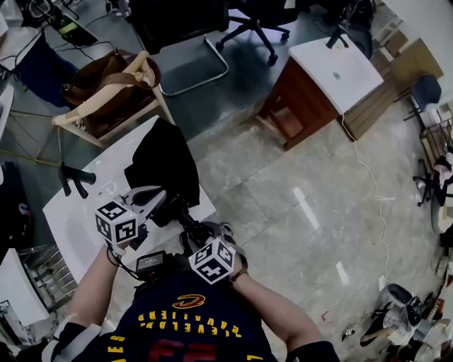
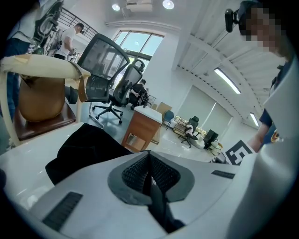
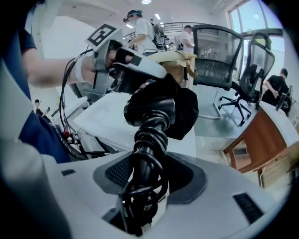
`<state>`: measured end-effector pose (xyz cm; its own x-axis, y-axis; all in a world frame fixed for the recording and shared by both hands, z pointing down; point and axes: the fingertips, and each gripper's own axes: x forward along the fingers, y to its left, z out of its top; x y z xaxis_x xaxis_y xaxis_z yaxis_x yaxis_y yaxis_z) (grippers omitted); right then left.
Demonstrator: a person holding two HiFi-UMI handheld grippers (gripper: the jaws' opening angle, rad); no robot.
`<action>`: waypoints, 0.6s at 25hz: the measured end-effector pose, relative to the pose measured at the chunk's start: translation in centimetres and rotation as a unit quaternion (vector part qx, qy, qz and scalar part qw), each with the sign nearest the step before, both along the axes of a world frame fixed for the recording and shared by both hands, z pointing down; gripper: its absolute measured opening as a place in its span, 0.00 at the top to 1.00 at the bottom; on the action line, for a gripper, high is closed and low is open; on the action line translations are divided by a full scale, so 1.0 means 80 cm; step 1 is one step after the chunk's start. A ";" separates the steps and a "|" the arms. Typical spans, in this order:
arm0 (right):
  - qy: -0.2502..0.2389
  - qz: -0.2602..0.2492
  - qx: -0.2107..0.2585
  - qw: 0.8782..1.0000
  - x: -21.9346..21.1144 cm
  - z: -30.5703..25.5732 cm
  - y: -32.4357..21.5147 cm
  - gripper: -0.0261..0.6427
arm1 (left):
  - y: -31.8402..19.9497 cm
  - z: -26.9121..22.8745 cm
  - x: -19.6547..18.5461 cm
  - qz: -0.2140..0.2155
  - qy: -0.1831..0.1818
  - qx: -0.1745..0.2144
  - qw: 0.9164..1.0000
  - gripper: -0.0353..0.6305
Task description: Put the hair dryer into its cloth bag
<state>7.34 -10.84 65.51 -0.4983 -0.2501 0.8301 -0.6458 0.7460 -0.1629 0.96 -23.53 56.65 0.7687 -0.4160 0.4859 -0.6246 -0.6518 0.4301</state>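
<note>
My right claw [image 3: 145,186] clamps the hair dryer [image 3: 152,126], axis pointing away into the cloth bag [image 3: 186,108] my left claw [image 2: 150,179] pinches.

Dim, underexposed head view with streaky glare on the polished floor [image 1: 306,206]; both gripper views brighter, lit by ceiling lights [image 2: 168,4] and tall windows [image 2: 136,44], with heavy fisheye bending, black vignetted corners and a soft near foreground.

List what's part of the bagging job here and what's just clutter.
Job: hair dryer, cloth bag, left gripper, right gripper.
Lying about: brown handbag, office chair, wooden cabinet.
</note>
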 end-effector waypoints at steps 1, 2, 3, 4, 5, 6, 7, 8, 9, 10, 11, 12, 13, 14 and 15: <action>-0.009 0.019 -0.008 1.000 0.005 0.000 -0.004 0.64 | 0.002 0.002 -0.002 0.002 -0.007 0.002 1.000 0.93; -0.017 0.040 -0.015 0.999 0.011 -0.001 -0.009 0.63 | 0.005 0.003 -0.005 0.005 -0.013 0.003 1.000 0.93; -0.024 0.059 -0.021 0.998 0.017 -0.002 -0.014 0.64 | 0.008 0.004 -0.006 0.007 -0.016 0.004 1.000 0.93; -0.031 0.074 -0.026 0.996 0.021 -0.003 -0.020 0.64 | 0.012 0.004 -0.006 0.009 -0.016 0.003 1.000 0.93; -0.036 0.084 -0.030 0.995 0.023 -0.003 -0.025 0.63 | 0.016 0.003 -0.004 0.010 -0.013 0.003 1.000 0.93; -0.039 0.089 -0.033 0.995 0.023 -0.003 -0.030 0.64 | 0.020 0.000 0.000 0.012 -0.009 0.004 1.000 0.93; -0.042 0.092 -0.035 0.994 0.021 -0.003 -0.034 0.64 | 0.023 -0.003 0.006 0.014 -0.005 0.006 1.000 0.93; -0.045 0.093 -0.036 0.994 0.019 -0.002 -0.037 0.64 | 0.027 -0.007 0.014 0.017 -0.001 0.008 1.000 0.93; -0.046 0.095 -0.036 0.994 0.015 -0.002 -0.041 0.64 | 0.030 -0.011 0.023 0.021 0.001 0.012 1.000 0.93; -0.047 0.097 -0.035 0.994 0.012 -0.003 -0.045 0.64 | 0.035 -0.015 0.033 0.027 0.000 0.017 0.999 0.93; -0.048 0.100 -0.034 0.993 0.008 -0.003 -0.049 0.63 | 0.040 -0.019 0.042 0.036 -0.002 0.023 0.999 0.93; -0.050 0.104 -0.033 0.993 0.004 -0.004 -0.054 0.64 | 0.046 -0.021 0.051 0.046 -0.006 0.028 0.999 0.93; -0.051 0.108 -0.033 0.992 0.000 -0.004 -0.059 0.63 | 0.053 -0.024 0.060 0.057 -0.010 0.032 0.998 0.93; -0.053 0.113 -0.032 0.992 -0.004 -0.004 -0.065 0.63 | 0.060 -0.025 0.067 0.067 -0.013 0.036 0.997 0.93; -0.054 0.118 -0.032 0.991 -0.008 -0.004 -0.072 0.63 | 0.065 -0.025 0.072 0.075 -0.016 0.038 0.996 0.93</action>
